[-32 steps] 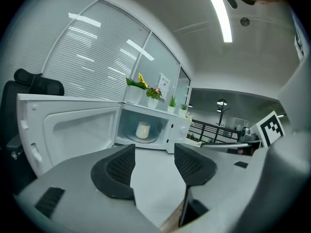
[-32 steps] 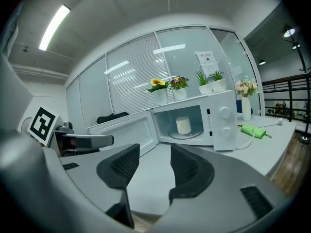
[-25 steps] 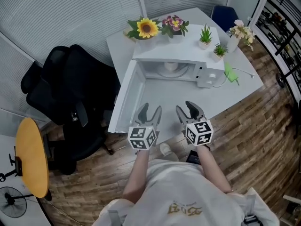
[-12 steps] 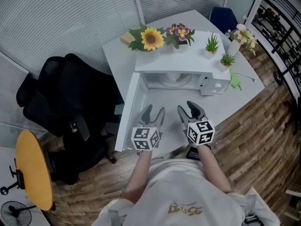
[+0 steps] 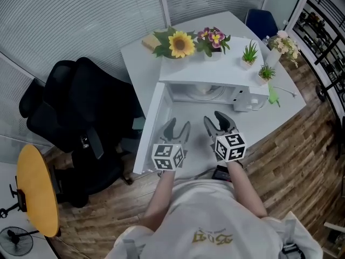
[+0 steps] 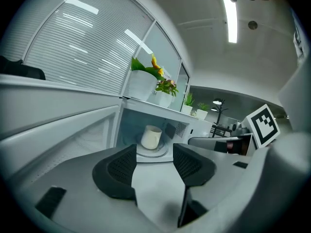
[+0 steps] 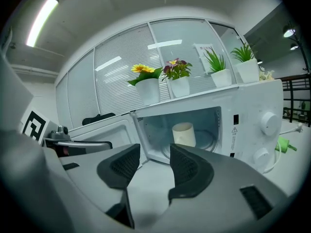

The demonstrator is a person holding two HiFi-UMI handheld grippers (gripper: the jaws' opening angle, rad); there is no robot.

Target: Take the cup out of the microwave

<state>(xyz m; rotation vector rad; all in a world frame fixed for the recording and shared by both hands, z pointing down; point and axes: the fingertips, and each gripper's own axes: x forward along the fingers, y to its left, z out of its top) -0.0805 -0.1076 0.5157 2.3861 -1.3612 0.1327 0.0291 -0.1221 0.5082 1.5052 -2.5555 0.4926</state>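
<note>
Office chair point(image 5: 81, 107): black, well to the left of the left gripper, beside the white table point(image 5: 137, 63).
Microwave door point(image 5: 148, 128): swung wide open, its inner face just left of the left gripper and running alongside it.
Left gripper point(image 5: 175, 127): jaws spread wide with nothing between the pads; it hovers over the table in front of the open cavity, pointing into it.
Cup point(image 6: 151, 137): pale and upright on the glass turntable point(image 6: 165, 152) inside the microwave point(image 5: 215, 77), ahead of both grippers and apart from them; in the left gripper view it sits just above the gap between the jaws.
Right gripper point(image 5: 220, 120): jaws likewise wide apart and empty, near the left gripper and level with it; the cup point(image 7: 184, 134) shows beyond its right-hand jaw.
Control knobs point(image 7: 269, 123): two, on the microwave front, ahead and to the right of the right gripper.
Potted plants: a sunflower point(image 5: 180, 45) and others stand on the microwave's top, beyond both grippers.
</note>
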